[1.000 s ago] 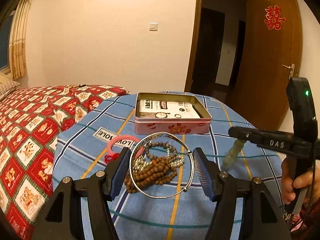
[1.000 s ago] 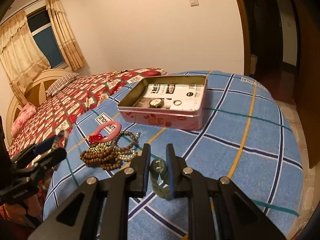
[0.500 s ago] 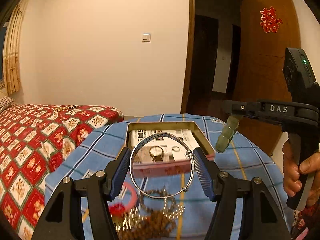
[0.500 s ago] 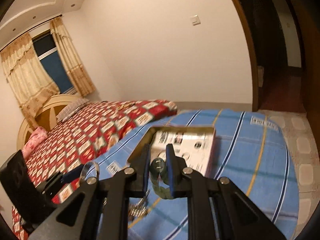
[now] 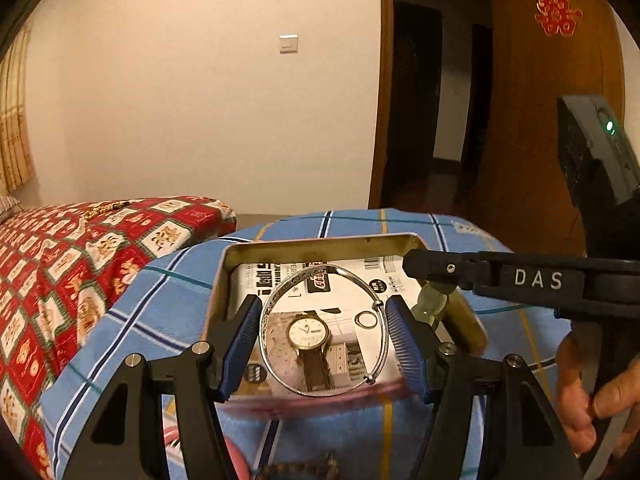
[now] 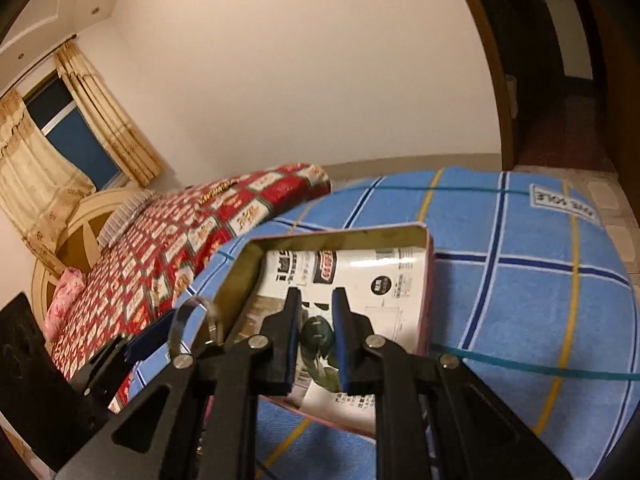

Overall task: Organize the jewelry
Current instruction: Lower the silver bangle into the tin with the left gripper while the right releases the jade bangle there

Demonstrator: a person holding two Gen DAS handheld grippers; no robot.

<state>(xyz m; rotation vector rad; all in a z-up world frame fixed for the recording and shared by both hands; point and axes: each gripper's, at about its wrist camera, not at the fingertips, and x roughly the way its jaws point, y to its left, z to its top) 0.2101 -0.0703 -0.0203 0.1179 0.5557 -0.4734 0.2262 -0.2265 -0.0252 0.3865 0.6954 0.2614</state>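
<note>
Change since a second ago: both grippers have lifted off the jewelry pile and come over the tin; the pile has dropped almost out of sight.
Left wrist view, left gripper point(image 5: 323, 334): jaws set wide, pressing the silver bangle point(image 5: 320, 322) from both sides so the hoop lies flat between them, probably to let it drop level.
Left wrist view, tin point(image 5: 316, 246): open, directly ahead of and below the jaws; through the hoop show a wristwatch point(image 5: 309, 334) and a small ring point(image 5: 366, 319) on printed card lining the bottom.
Left wrist view, right gripper point(image 5: 434, 280): reaches in from the right of the jaws, a green bead bracelet point(image 5: 430, 300) hanging under its tip.
Left wrist view, leftovers: brown beads point(image 5: 296, 472) and a pink ring point(image 5: 236, 460) lie below the jaws on the blue plaid table point(image 5: 176, 304).
Right wrist view, right gripper point(image 6: 316, 334): jaws narrow, clamped on the green bracelet point(image 6: 316, 334), its loose end dangling over the tin's point(image 6: 344, 236) near half, seemingly lined up for release.
Right wrist view, left gripper point(image 6: 168, 334): left of the jaws, at the tin's edge, bangle point(image 6: 192, 312) in its grip.
Judgement: both pieces look ready to be let go into the tin.
</note>
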